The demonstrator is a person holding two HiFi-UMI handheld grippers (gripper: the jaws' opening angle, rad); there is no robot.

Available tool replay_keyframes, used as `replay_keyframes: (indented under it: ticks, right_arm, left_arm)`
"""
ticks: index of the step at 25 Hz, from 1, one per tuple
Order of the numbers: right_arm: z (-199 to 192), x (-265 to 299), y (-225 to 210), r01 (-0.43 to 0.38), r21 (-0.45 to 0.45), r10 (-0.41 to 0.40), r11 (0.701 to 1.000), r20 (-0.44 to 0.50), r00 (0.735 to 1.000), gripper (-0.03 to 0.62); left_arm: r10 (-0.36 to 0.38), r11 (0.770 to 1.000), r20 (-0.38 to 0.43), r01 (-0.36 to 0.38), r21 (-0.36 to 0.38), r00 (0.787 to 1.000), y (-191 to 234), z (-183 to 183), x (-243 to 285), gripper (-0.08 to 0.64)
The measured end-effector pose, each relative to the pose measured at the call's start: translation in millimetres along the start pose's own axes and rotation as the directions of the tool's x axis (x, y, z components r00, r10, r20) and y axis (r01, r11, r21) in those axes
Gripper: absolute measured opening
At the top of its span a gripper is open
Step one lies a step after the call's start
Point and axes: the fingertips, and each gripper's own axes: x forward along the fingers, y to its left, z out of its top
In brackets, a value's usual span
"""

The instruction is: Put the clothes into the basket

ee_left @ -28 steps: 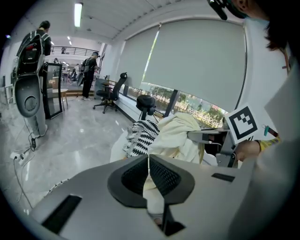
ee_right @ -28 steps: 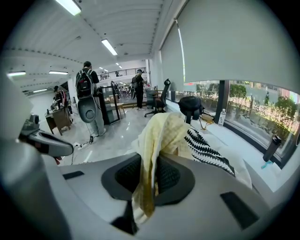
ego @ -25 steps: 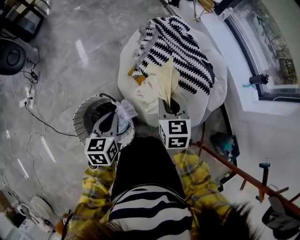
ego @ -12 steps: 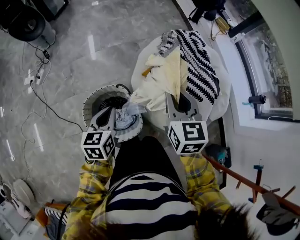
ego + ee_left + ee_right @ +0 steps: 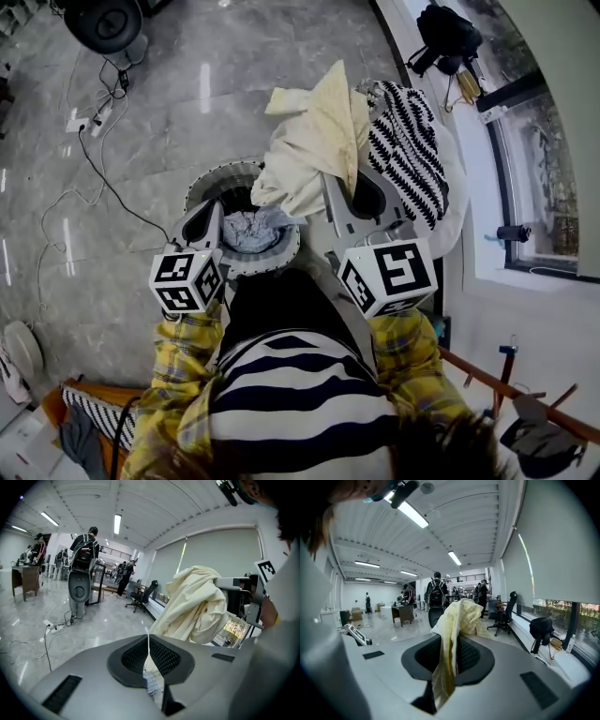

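Cream garment (image 5: 314, 141) has risen, clamped in right claw (image 5: 356, 190).

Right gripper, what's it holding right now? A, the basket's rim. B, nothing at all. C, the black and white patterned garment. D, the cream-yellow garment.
D: in the right gripper view, the right gripper has its jaws closed on the cream-yellow garment, which bunches above them and hangs down between them.
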Motion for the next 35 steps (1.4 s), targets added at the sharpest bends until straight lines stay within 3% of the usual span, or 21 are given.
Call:
replay_keyframes:
  ticks: [8,16,26,35]
  right_arm:
    - [17,22,72,-0.176,-0.043,0.176,0.984,0.017,0.984,0.074]
    - [-20,43,115,-0.28,0.014,0.28,0.96,-0.057,0.958,0.074]
    - [-134,69,147,-0.346,0.043,0.344,0.937,-0.264,0.901,0.074]
    - [-253,88,162,-0.375,0.044,0.349,0.926,-0.477,0.806,0.074]
  left_arm:
    - [0.098,0.993,0.056,-0.094,-0.071,0.994,44,2,-43,0.021]
    - [0.165,0.98,0.05,-0.158,-0.117,0.985,70,-17,-68,0.02]
    - [0.194,0.971,-0.015,-0.194,-0.142,0.981,83,-52,-72,0.02]
    - [0.188,0.968,-0.099,-0.202,-0.148,0.977,89,-95,-62,0.02]
